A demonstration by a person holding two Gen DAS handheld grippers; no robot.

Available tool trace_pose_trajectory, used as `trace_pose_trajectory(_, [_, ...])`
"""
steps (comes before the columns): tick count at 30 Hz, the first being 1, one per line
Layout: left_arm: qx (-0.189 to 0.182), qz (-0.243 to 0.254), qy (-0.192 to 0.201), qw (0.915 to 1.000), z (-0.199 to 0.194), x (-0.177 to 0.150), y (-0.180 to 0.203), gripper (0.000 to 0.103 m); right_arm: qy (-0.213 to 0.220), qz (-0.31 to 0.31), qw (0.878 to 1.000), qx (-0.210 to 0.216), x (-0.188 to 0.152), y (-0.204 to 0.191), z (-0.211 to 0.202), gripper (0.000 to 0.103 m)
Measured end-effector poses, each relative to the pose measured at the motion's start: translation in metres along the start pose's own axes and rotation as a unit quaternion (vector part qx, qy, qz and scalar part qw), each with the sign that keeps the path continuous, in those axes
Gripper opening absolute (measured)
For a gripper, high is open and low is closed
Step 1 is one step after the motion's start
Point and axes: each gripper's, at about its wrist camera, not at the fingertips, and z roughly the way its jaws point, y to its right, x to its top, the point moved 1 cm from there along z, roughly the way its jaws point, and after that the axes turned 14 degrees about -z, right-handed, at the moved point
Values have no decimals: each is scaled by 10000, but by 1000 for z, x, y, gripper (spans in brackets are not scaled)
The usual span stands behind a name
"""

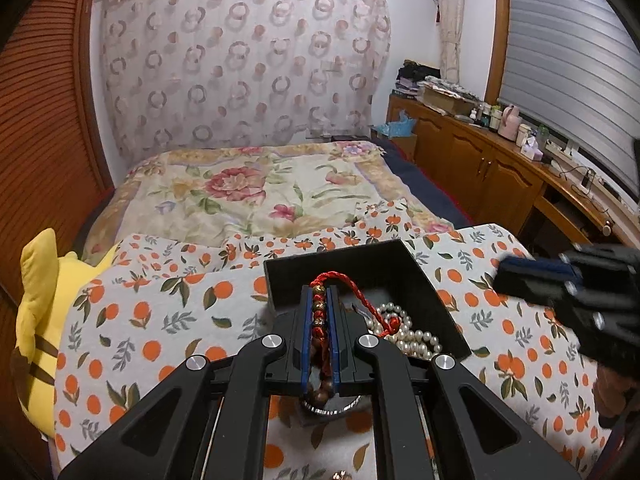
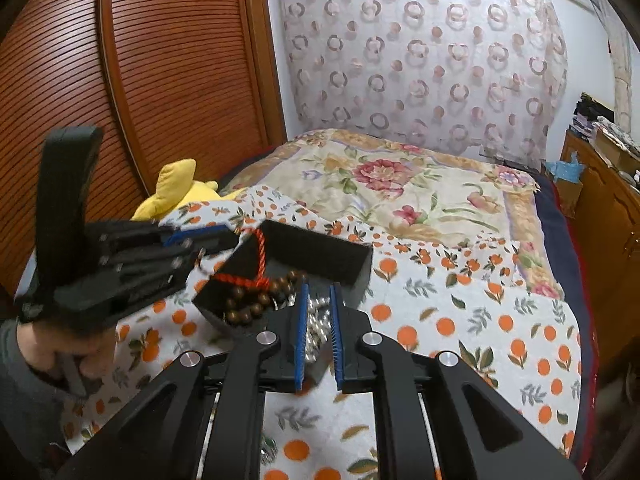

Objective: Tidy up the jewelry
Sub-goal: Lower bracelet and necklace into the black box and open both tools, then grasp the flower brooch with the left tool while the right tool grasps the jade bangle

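A braided red cord bracelet strung with gold and brown wooden beads is pinched between the blue-padded fingers of the left gripper, which are closed tight on it above a square black jewelry box. A coiled string of glossy white pearls lies inside the box. The right gripper hangs over the box with its ribbed blue fingers a narrow gap apart, gripping nothing. The box sits on a soft cloth printed with oranges and leaves, beside a yellow plush toy.
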Motion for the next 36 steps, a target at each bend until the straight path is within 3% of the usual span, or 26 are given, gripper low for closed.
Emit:
trace_pose_trajectory(4, [82,15,-5,10000,8,3,5,8,-2,-22,10000,-3,-12,-2,-5,12])
trace_pose_trajectory(6, [99,6,-8,10000,9,2,6,26,5,-14,10000,1,-18,-2,-8,12])
trace_pose_trajectory(10, [52,0,11,10000,4,-2,7,40,51,0,10000,4,-29,-6,-16,12])
trace_pose_trajectory(13, [4,35,75,10000,-7,-14,6,58,98,20,9999,25,-39,-12,-22,12])
trace_pose_trajectory(15, [17,82,133,9999,-15,-22,5,72,126,-2,9999,27,-44,-17,-26,18])
trace_pose_trajectory(20, [42,173,243,9995,-34,-39,1,89,140,-60,9999,79,-59,-32,-33,22])
trace_pose_trajectory(24, [2,164,227,9996,-44,-49,-4,95,145,-93,9997,161,-69,-43,-36,33])
trace_pose_trajectory(36, [40,64,-60,10000,-57,-84,-32,96,-172,-316,9983,459,-96,-79,-33,33])
